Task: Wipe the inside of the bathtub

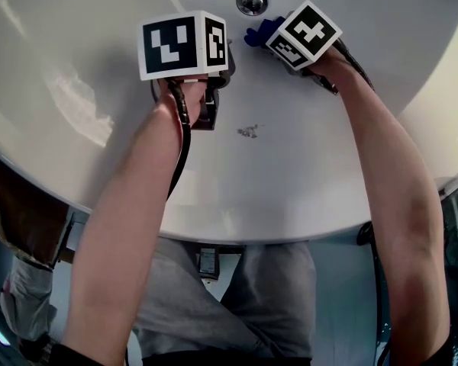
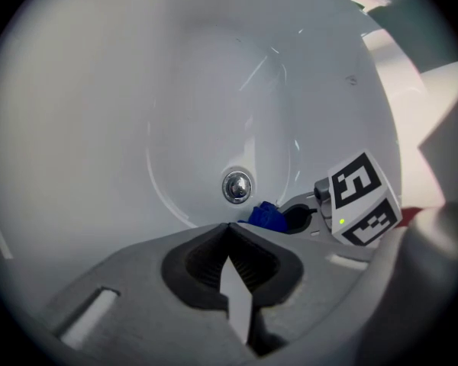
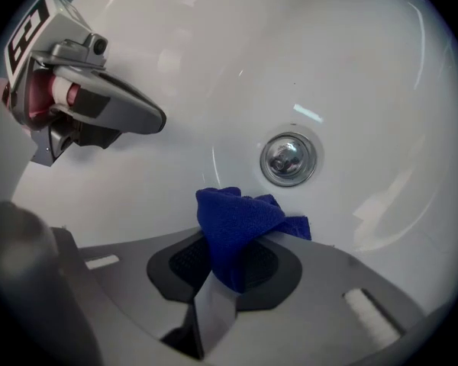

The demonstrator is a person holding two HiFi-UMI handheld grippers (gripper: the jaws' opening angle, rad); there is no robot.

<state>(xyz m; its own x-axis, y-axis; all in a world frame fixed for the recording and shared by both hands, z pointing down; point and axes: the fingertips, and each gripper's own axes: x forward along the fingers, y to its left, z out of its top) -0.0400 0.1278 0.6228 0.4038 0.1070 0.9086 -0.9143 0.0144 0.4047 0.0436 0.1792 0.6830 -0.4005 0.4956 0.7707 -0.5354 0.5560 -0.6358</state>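
Down in the bathtub (image 1: 76,90) now, head view: the drain (image 1: 252,1) sits at twelve o'clock, on the tub floor. Just beside it, at five o'clock, there's the cloth (image 1: 261,31), pinched between the jaws of the right gripper (image 3: 237,265), which comes in from four o'clock. The left gripper (image 2: 229,231) is off at eight o'clock from the drain, near the cloth but apart from it. A small speck of dirt (image 1: 248,131) lies on the floor at six o'clock from the drain, between the two arms.
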